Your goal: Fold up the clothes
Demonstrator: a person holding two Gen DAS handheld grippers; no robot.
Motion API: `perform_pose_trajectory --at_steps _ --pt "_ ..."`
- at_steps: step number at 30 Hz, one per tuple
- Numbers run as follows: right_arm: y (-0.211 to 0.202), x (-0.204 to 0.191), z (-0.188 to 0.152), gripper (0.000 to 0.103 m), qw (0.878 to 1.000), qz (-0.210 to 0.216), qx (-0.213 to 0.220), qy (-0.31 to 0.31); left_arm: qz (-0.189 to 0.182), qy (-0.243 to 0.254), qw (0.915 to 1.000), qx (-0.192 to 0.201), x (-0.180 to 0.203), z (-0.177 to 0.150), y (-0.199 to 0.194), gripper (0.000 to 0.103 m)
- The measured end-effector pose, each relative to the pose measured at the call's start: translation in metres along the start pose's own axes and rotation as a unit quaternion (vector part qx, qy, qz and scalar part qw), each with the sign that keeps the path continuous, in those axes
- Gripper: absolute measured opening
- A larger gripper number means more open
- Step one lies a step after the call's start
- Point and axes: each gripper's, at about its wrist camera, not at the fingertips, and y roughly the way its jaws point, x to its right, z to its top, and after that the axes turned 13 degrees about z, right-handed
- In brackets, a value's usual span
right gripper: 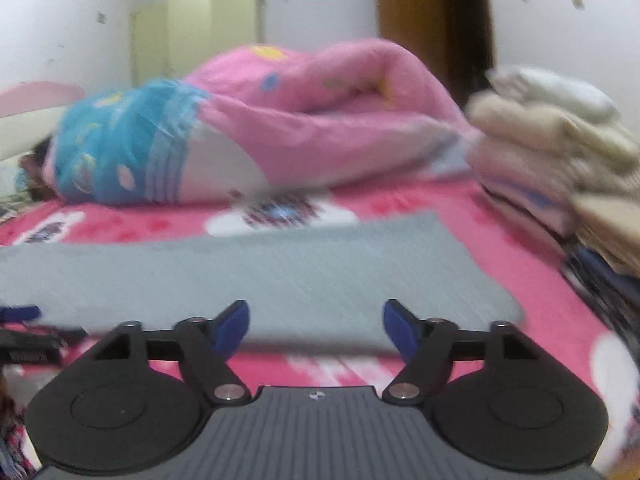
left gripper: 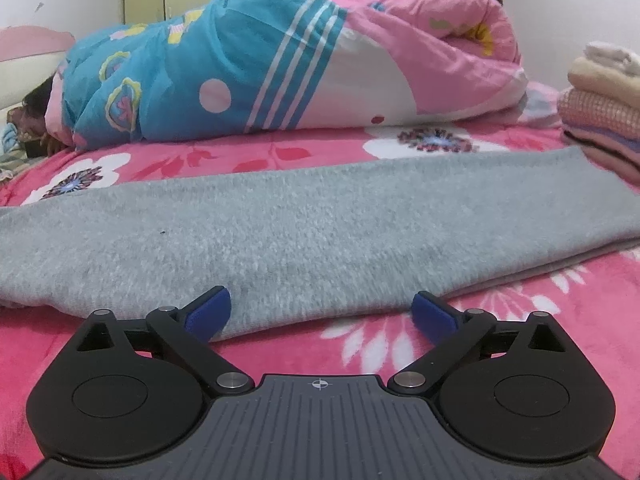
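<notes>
Lying on the bed, the grey garment looks part-folded. Your left hand-held gripper and right hand-held gripper both gape, empty; further folds and stacking on the pile likely remain.

- the folded garment is plain heather grey.
- the bed cover is hot pink with white flowers and red leaves.
- the quilt is pink and teal, with white stripes, a white dot and yellow-edged motifs.
- the stack of folded clothes runs white, cream, pink check, then lilac.
- the left tongs and right tongs are black with blue pads.
</notes>
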Motion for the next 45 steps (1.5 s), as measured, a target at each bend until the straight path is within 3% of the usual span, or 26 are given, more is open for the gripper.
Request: perform_pose_trajectory --at_steps 4,6,8,10,15,18,27,31,35,38,41,45 --pt "0.041 -0.020 0.000 0.101 1.000 0.011 -0.009 -0.024 -0.013 -0.020 0.9994 0.024 -0.013 0.000 -0.016 0.099" --pt "0.067 -0.025 -0.008 0.102 0.999 0.009 -0.032 -0.023 -0.011 -0.015 0.9988 0.046 -0.019 0.003 -0.024 0.099" --pt "0.087 -0.023 -0.024 0.103 0.996 0.009 -0.085 -0.009 -0.002 -0.013 0.9981 0.061 -0.028 0.011 -0.027 0.099" --pt "0.084 -0.033 -0.032 0.103 0.997 -0.003 -0.072 -0.043 0.007 -0.016 0.9977 0.066 -0.036 0.018 -0.023 0.100" --pt "0.084 -0.038 -0.034 0.103 0.995 -0.008 -0.080 -0.052 0.019 0.000 0.9991 0.039 -0.047 0.028 0.018 0.100" --pt "0.084 -0.039 -0.037 0.103 0.995 -0.013 -0.080 -0.055 0.017 0.003 0.9998 -0.014 -0.048 0.018 0.043 0.101" --pt "0.078 -0.049 -0.030 0.103 0.992 -0.031 -0.096 -0.074 -0.011 -0.036 0.9993 -0.008 -0.063 0.013 0.039 0.102" --pt "0.072 -0.077 -0.021 0.103 0.985 -0.035 -0.079 -0.151 -0.015 -0.042 0.9990 -0.008 -0.065 0.014 0.040 0.102" --pt "0.086 -0.110 -0.008 0.103 0.979 -0.010 -0.071 -0.193 -0.015 -0.046 0.9988 -0.009 -0.065 0.015 0.040 0.102" --pt "0.111 -0.119 -0.003 0.103 0.977 -0.010 -0.093 -0.189 -0.020 -0.054 0.9983 -0.012 -0.068 0.015 0.040 0.103" --pt "0.142 -0.106 -0.004 0.103 0.981 -0.009 -0.134 -0.140 -0.026 -0.060 0.9978 -0.014 -0.071 0.015 0.041 0.103" --pt "0.144 -0.075 0.003 0.103 0.987 0.046 -0.148 -0.049 -0.027 -0.062 0.9976 -0.016 -0.072 0.015 0.042 0.103"
